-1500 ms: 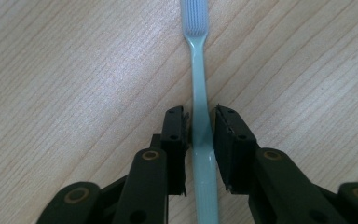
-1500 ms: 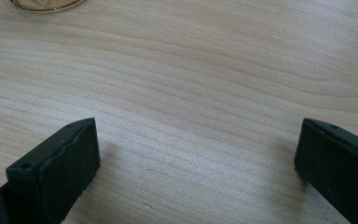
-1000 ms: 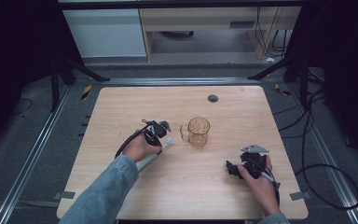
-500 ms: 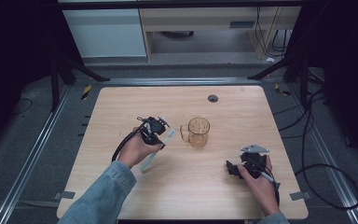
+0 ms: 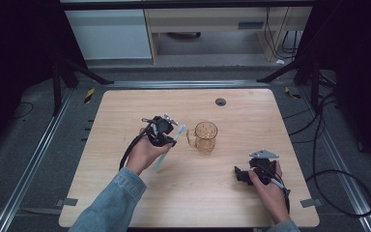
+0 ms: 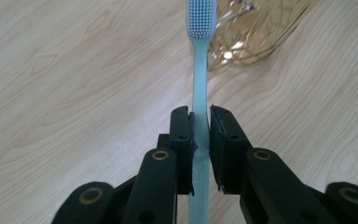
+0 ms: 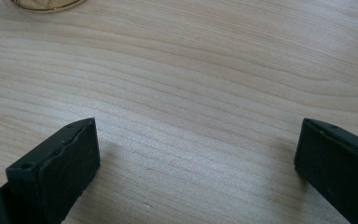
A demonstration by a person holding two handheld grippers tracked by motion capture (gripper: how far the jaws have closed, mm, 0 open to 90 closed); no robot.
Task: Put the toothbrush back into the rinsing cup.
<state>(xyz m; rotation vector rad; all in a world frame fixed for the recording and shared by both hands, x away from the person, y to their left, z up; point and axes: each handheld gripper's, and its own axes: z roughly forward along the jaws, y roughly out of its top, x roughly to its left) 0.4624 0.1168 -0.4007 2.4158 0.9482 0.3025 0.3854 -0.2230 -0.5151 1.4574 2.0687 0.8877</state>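
Now left claw (image 6: 200, 140) lifted nearer glass mug (image 5: 206, 137), toothbrush (image 6: 200, 70) clamped

A light wooden table (image 5: 232, 193) carries an amber glass mug (image 5: 206, 137) just beyond the left gripper (image 5: 170, 137); a dark round grommet (image 5: 221, 102) sits farther off.

The high view looks down on the whole table (image 5: 125, 111); both gripper views skim it closely (sharing the amber mug (image 5: 206, 136)).

No legible text or labels anywhere.
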